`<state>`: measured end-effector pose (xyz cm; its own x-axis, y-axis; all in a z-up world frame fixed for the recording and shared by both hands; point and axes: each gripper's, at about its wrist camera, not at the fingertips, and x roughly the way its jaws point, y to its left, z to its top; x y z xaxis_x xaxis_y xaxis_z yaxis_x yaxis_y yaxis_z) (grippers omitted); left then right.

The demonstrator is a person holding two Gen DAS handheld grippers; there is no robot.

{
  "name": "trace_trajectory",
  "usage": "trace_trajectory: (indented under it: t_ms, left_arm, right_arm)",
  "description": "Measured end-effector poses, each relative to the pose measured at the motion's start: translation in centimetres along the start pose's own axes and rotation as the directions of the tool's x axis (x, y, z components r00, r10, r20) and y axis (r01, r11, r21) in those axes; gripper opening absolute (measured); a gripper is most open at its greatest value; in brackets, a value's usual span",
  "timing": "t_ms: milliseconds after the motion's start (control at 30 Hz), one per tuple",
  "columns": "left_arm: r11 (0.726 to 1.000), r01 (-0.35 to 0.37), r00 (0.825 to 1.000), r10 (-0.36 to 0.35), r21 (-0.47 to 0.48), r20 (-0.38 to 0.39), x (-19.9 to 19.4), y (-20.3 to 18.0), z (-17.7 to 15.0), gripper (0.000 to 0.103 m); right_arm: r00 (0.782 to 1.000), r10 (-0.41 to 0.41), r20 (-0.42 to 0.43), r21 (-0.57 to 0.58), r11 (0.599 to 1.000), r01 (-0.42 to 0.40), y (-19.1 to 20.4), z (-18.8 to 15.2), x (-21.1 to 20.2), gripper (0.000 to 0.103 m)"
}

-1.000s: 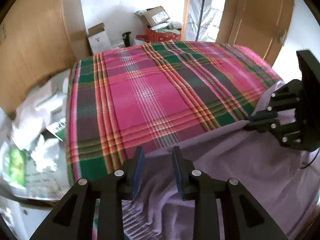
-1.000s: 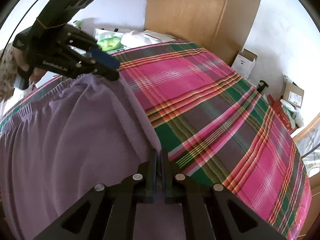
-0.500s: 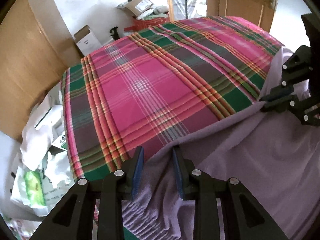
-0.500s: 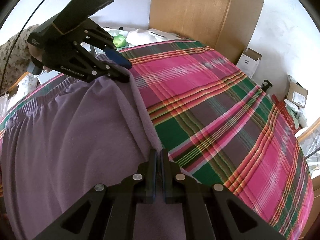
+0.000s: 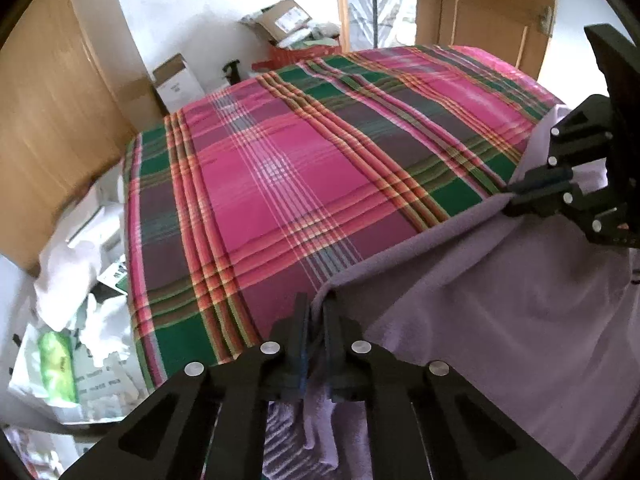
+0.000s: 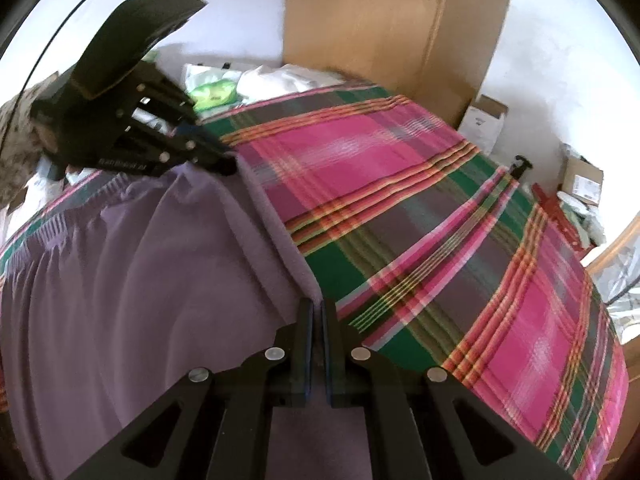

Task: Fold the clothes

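Purple garment [image 6: 132,288]: soft lilac fabric with a gathered, ribbed band along one side, spread over the near part of a bed, one straight edge lifted and stretched taut between two grippers.

Left gripper [image 5: 316,320]: black, two-fingered, fingers clenched on one corner of that edge; cloth bunches between the blue pads and hangs down behind them. In the right wrist view the same tool [image 6: 224,160] sits at the far left end of the edge, a patterned sleeve [image 6: 16,136] behind it.

Right gripper [image 6: 316,320]: fingers pressed nearly together, pinching the other end of the edge. Seen from the left wrist it [image 5: 516,196] stands at the right, cloth drawn to a point at its tips.

Plaid bedspread [image 5: 300,184]: pink, green and grey checks with orange lines, covering the bed beyond the garment (bare from the taut edge to the far end).

Surroundings, left wrist view: white cardboard box [image 5: 178,82] on the floor past the far left corner; open carton [image 5: 284,22] by the far wall; wooden door [image 5: 488,8] at far right; white bags and papers [image 5: 80,300] heaped on the left, contents blurred, possibly packaging.
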<state>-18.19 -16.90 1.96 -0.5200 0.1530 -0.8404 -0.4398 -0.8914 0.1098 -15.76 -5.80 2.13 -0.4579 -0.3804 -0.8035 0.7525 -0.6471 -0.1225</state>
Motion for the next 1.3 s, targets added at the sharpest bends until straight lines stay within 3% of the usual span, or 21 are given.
trace_trajectory:
  t_ms: [333, 1300]
  left_arm:
    - [0.998, -0.062, 0.988, 0.066, -0.033, 0.139, -5.9, -1.2, -0.6, 0.005]
    - [0.991, -0.121, 0.947, 0.135, -0.064, 0.290, -17.3, -7.5, -9.2, 0.005]
  right_arm:
    - [0.993, -0.058, 0.102, 0.039, 0.998, 0.055, 1.6, 0.2, -5.5, 0.004]
    - [0.964, -0.194, 0.181, 0.010, 0.981, 0.196, 13.5, -3.3, -15.6, 0.004]
